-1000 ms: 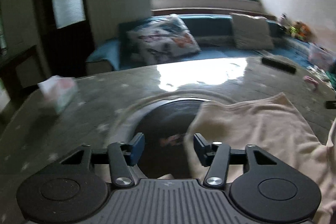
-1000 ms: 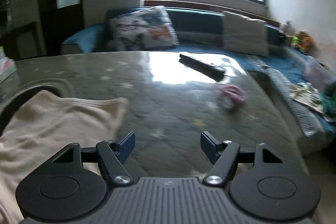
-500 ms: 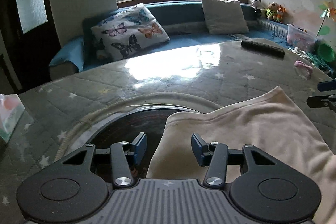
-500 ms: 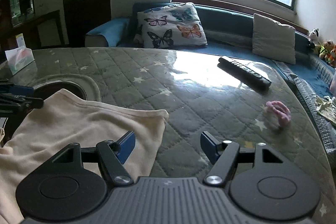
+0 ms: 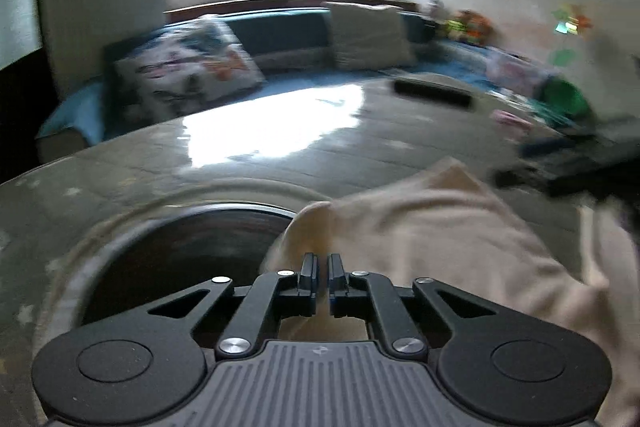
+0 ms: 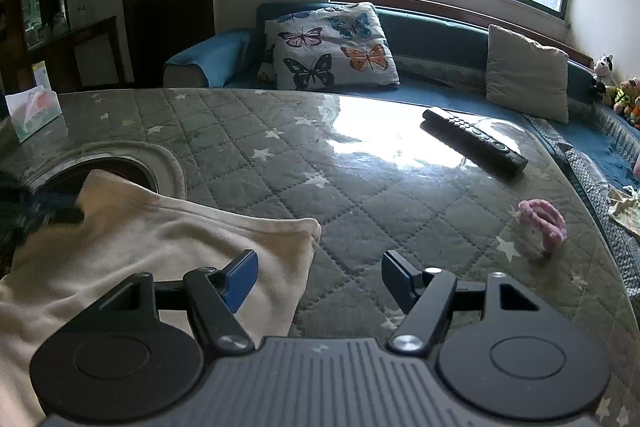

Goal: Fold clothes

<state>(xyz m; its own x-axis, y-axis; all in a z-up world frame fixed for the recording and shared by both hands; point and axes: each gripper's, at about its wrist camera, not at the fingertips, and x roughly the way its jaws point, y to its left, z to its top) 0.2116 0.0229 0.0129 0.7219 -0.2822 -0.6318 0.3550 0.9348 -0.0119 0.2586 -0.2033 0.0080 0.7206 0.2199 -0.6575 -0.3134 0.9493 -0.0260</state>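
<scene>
A: Left gripper (image 5: 323, 273)?
B: Jaws clenched on the near-left corner of the cream garment (image 5: 460, 239), beside the round dark opening (image 5: 188, 251) in the table (image 6: 360, 187).

A: Right gripper (image 6: 318, 277)?
B: Jaws released, wide apart; left pad over the garment's right edge, right pad over bare table.

A: Beyond it?
B: Pink knitted item (image 6: 540, 223) at 2 o'clock; remote control (image 6: 474, 141) at 1 o'clock; tissue box (image 6: 34, 113) at 10 o'clock.

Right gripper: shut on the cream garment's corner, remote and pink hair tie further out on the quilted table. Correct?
Not quite. In the right wrist view the right gripper is open, jaws wide apart over the corner of the cream garment, gripping nothing. The remote and pink hair tie do lie further out on the quilted table.
</scene>
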